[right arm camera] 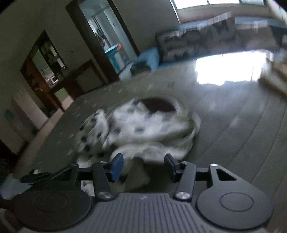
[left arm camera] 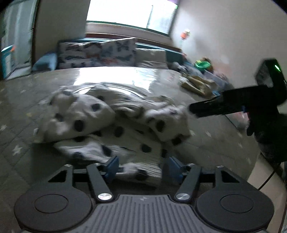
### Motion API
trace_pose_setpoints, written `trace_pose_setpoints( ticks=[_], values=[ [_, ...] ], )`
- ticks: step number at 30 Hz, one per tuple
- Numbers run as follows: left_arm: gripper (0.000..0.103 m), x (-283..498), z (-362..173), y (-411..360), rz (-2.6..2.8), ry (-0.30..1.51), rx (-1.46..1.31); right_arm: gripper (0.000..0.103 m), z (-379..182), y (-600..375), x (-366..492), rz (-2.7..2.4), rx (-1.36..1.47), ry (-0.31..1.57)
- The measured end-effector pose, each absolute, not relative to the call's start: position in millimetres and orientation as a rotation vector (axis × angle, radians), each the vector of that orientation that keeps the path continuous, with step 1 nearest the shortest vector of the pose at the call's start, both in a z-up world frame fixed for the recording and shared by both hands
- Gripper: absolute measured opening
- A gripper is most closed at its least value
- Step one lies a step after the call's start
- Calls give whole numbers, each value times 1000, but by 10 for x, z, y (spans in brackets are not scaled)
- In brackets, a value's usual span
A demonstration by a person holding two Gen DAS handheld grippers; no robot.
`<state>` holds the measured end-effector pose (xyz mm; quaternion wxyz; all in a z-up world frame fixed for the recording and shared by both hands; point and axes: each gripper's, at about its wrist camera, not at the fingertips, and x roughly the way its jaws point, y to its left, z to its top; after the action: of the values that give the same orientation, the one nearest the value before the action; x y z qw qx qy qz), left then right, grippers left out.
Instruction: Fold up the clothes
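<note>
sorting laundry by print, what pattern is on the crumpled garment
White with dark navy polka dots on the garment, clearest in the left wrist view.

Background: furnished room around a large grey mat.

The grey star-patterned mat (left arm camera: pixel 26 111) covers the floor and reflects window light. A bright window (left arm camera: pixel 131 12) sits above a teal sofa (left arm camera: pixel 157 47) carrying butterfly-print cushions (left arm camera: pixel 96 53). A green toy (left arm camera: pixel 202 64) and a tan item (left arm camera: pixel 195 84), type unclear, lie near the plain wall (left arm camera: pixel 233 35). A dark-framed doorway (right arm camera: pixel 105 39) and a second opening (right arm camera: pixel 44 68) appear in the right wrist view.
</note>
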<state>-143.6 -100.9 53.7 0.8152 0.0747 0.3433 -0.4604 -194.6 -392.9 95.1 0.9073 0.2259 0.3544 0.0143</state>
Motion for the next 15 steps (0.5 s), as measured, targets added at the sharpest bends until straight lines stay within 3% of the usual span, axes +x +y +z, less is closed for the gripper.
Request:
trace_pose_setpoints(
  ticks=[7,9,11,13,15],
  values=[
    [62,-1460,326,-1226,-967,729,283,51,812,-3834,-2025,122,598,766],
    [50,-1472,279,-1257,-950,710,318,43,793,-3807,-1992,113,579,762],
    [45,-1463,250,-1258,-938,694,332,21,775,-3783,-1962,101,557,758],
    [37,-1443,247,-1235,-938,689,329,12,765,-3776,-1949,91,545,752],
    [35,-1425,284,-1178,-936,692,331,11,826,-3797,-2031,86,520,743]
  ],
)
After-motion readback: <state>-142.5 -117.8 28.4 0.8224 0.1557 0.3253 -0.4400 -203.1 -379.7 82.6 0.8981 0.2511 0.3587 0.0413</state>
